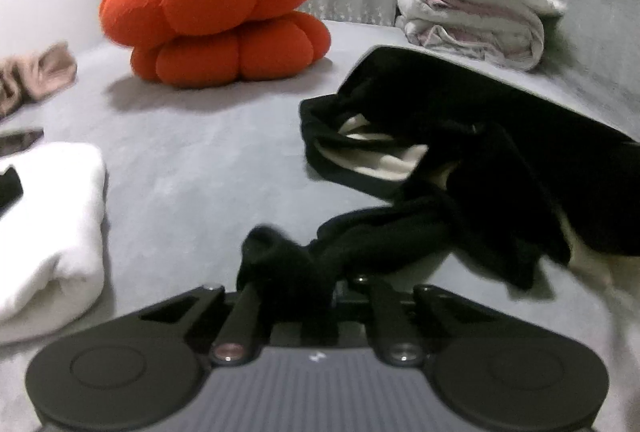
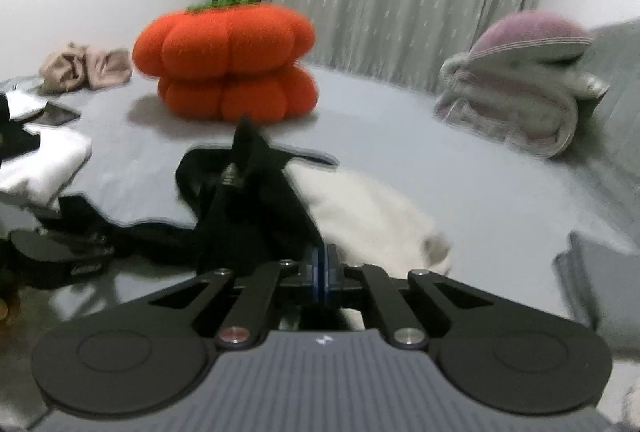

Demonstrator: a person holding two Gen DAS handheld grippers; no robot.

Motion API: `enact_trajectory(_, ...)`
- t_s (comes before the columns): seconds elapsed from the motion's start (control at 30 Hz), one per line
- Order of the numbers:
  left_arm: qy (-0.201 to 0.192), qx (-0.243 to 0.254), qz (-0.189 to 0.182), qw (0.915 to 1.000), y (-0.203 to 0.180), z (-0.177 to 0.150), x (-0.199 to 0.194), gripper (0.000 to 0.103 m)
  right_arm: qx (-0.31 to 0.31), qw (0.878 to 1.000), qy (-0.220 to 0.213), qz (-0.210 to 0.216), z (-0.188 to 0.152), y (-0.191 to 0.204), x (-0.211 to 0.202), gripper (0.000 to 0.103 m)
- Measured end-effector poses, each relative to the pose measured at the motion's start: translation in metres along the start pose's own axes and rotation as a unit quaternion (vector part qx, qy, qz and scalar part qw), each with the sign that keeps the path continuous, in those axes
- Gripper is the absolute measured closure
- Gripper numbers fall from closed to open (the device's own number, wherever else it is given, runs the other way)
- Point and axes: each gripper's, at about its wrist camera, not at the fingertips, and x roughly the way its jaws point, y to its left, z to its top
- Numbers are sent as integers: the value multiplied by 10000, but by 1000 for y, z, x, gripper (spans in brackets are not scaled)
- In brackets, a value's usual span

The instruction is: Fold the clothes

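A black garment [image 1: 480, 152] with a pale lining [image 1: 372, 156] lies crumpled on the grey bed [image 1: 192, 160]. In the left wrist view, one black strand of it runs down into my left gripper [image 1: 296, 284], which is shut on it, and bunched cloth hides the fingertips. The garment's far right part hangs lifted off the bed. In the right wrist view, the black garment [image 2: 256, 216] rises in a peak just ahead of my right gripper [image 2: 324, 268]. Its blue pads are pressed together on the cloth's edge. My left gripper [image 2: 60, 256] shows at the left edge.
An orange pumpkin cushion [image 1: 216, 12] stands at the back. A folded white garment [image 1: 48, 224] and a phone [image 1: 20, 140] lie at the left, with a beige cloth [image 1: 36, 76] behind them. A pink and white bedding pile [image 1: 480, 24] sits back right.
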Motion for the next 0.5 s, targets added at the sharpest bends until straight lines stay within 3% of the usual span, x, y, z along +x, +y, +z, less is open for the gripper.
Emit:
enact_trajectory(0.17,-531,-277,-95,9982,15,18,-34,95,428,9941,-823,-557,15,-38,-35,103)
enact_trajectory(0.33,-442,-455,-57,9980,24,16,-40,95,843,9694,-1947,-1236,28,-78,-89,103)
enact_trajectory(0.37,-437,-526,-104,9976,25,17,-43,95,927,9701,-1917,-1166,28,-83,-92,103)
enact_trajectory(0.4,-420,-594,-159,9972,27,17,-45,95,943,9776,-1659,-886,27,-87,-87,93)
enact_trajectory(0.47,-285,-688,-354,9966,27,19,-48,93,865,9906,-1006,-318,21,-85,-68,84)
enact_trajectory(0.5,-206,-732,-443,9961,27,20,-48,89,813,9940,-713,-168,16,-81,-56,64)
